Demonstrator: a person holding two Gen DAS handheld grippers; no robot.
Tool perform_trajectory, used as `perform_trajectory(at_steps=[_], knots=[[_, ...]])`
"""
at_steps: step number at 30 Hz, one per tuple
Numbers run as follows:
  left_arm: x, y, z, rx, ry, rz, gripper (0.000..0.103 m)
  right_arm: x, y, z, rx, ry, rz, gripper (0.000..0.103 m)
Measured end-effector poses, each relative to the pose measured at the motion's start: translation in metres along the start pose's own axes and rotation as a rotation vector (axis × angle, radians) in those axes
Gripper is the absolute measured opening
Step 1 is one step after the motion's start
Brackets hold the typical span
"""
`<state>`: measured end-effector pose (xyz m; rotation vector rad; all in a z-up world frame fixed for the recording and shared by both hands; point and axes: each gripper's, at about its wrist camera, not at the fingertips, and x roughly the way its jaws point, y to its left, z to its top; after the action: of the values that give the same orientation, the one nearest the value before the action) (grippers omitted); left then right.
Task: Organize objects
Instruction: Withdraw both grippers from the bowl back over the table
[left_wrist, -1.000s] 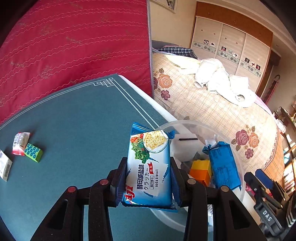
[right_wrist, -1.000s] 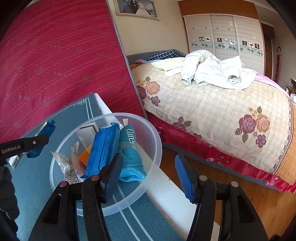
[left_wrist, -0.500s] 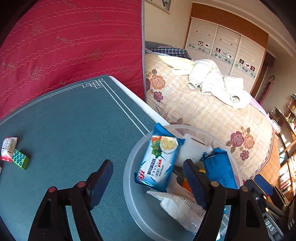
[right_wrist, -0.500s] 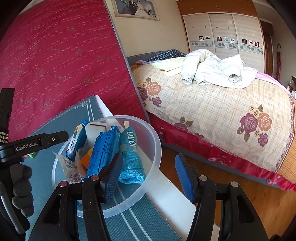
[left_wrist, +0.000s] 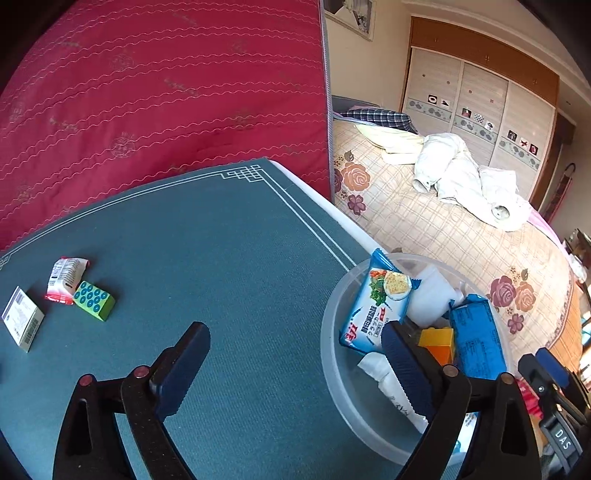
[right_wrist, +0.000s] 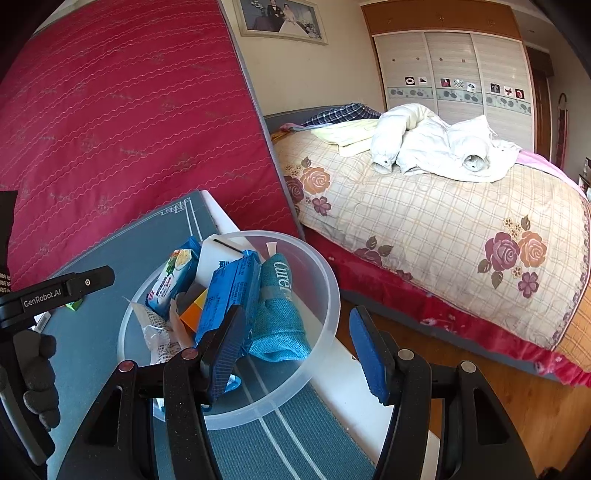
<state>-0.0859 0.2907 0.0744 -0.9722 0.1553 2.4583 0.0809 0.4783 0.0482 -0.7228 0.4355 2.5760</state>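
Opening, the left gripper (left_wrist: 295, 354) has dropped the cracker packet (left_wrist: 376, 306) into the bowl (left_wrist: 332, 354).

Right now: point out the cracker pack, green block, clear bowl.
cracker pack (left_wrist: 373, 314), left wrist view, front label.
green block (left_wrist: 94, 300), left wrist view, dotted top face.
clear bowl (right_wrist: 325, 273), right wrist view, far rim.
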Motion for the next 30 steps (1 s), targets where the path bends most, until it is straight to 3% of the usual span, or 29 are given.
perform_trajectory(at_steps=[16,25,30], knots=[[-0.035,0.07,-0.042,-0.1,-0.016,0.177,0.101,-0.02,0.05,-0.018,-0.102,-0.002,0.069,0.061],[-0.059,0.105,-0.07,-0.117,-0.043,0.344,0.102,-0.038,0.084,-0.034,-0.162,0.007,0.14,0.066],[-0.075,0.12,-0.085,-0.134,-0.054,0.392,0.102,-0.051,0.101,-0.04,-0.185,0.008,0.184,0.066]])
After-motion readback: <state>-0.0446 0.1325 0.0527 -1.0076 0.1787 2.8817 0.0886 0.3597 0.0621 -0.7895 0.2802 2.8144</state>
